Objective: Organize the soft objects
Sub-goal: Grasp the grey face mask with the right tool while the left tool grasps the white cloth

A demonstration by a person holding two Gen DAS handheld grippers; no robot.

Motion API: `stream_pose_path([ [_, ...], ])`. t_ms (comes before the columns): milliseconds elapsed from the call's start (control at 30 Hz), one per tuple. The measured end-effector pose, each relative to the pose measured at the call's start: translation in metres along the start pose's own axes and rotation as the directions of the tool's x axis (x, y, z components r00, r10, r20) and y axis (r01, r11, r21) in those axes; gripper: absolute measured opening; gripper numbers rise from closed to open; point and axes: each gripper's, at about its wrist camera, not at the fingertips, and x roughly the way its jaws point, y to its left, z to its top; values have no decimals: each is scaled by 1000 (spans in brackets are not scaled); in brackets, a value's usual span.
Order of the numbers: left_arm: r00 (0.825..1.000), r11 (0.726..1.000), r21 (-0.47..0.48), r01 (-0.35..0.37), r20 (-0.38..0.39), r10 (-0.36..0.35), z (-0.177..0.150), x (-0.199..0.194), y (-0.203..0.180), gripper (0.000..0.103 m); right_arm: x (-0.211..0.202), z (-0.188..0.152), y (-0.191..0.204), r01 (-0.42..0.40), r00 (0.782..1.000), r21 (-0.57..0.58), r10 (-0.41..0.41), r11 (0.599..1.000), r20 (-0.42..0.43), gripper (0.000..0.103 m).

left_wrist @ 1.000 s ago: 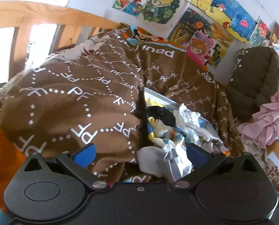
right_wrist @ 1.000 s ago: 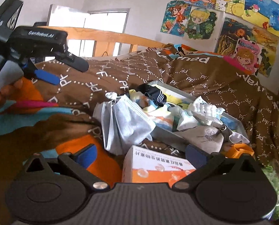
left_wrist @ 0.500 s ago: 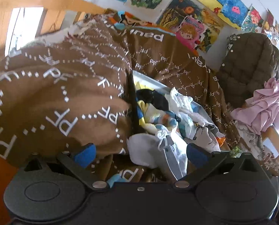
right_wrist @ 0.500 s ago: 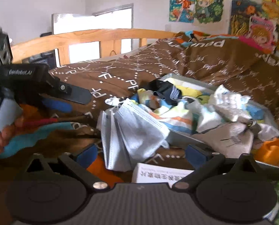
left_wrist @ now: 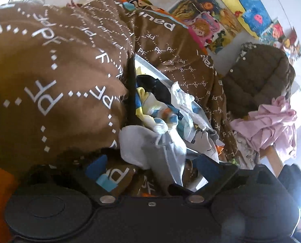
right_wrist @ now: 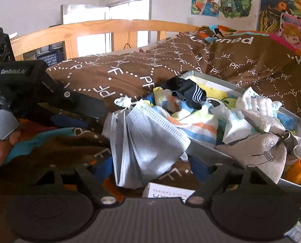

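Note:
A stack of pale grey face masks hangs over the near corner of a grey tray on the brown bed cover. The tray holds socks, a striped cloth, a dark sock and a grey pouch. My right gripper is open, its fingers either side of the masks' lower edge. My left gripper is open just before the same masks; it shows in the right wrist view left of them.
A brown "PF" quilt bulges behind and left of the tray. A white-and-orange box lies just below the masks. An orange item sits right. Wooden bed rail behind; pink clothes and a dark jacket at right.
Both grippers have moved closer to the masks. The right gripper moved forward so the masks now sit between its fingers and the box has dropped lower. The left gripper dropped lower.

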Motion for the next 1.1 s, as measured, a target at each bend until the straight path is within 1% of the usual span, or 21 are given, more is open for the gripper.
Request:
stream_pose_path([
  [133,1000,1000,-27,-10,5,11,0,3,6,93,3,3,1,-3,1000,5,3,1000,-5,82],
  [267,1000,999,-28,-20,5,20,2,12,8,90,6,5,0,10,1000,11,-10,1000,-20,81],
  [333,1000,1000,-19,-19,4,19,3,15,8,88,11,7,-1,45,998,0,-45,999,-40,75],
  [367,1000,1000,-17,-17,1,17,3,17,9,88,14,7,-1,65,996,-8,-66,998,-52,67],
  [400,1000,1000,-18,-17,0,17,3,17,9,87,16,7,-1,75,995,-10,-75,997,-58,64],
  [433,1000,1000,-19,-15,-1,15,3,16,10,87,17,8,-3,71,996,-2,-71,997,-59,64],
  [467,1000,1000,-21,-12,-3,12,3,16,10,84,18,8,-4,62,996,9,-61,998,-59,61],
  [500,1000,1000,-25,-11,-4,11,3,17,11,81,19,8,-4,55,997,14,-54,998,-59,57],
  [533,1000,1000,-28,-13,-6,12,2,18,11,80,19,8,-3,50,997,15,-49,999,-57,55],
  [600,1000,1000,-20,-18,-6,18,1,20,11,71,17,7,-2,53,998,8,-53,999,-37,46],
  [633,1000,1000,-18,-21,-7,21,1,21,11,69,17,8,-2,52,998,10,-51,999,-31,44],
  [700,1000,1000,-12,-25,-9,25,1,25,11,62,16,8,-3,40,999,22,-39,999,-26,33],
  [767,999,999,-8,-36,-14,36,2,30,11,57,16,7,-4,35,999,32,-34,999,-25,28],
  [833,998,999,-9,-52,-21,52,3,33,12,49,14,5,-5,38,999,36,-37,999,-21,26],
  [900,997,997,-13,-71,-28,71,3,34,13,39,13,5,-7,40,999,52,-39,998,-17,22],
  [933,996,997,-12,-79,-31,78,3,34,14,36,12,5,-7,38,999,62,-38,997,-14,22],
  [1000,995,995,-8,-97,-36,97,3,35,15,24,10,5,-7,40,999,68,-39,997,-8,19],
  [1100,995,996,-6,-95,-42,94,3,36,16,16,8,2,-3,46,999,43,-46,998,9,15],
])
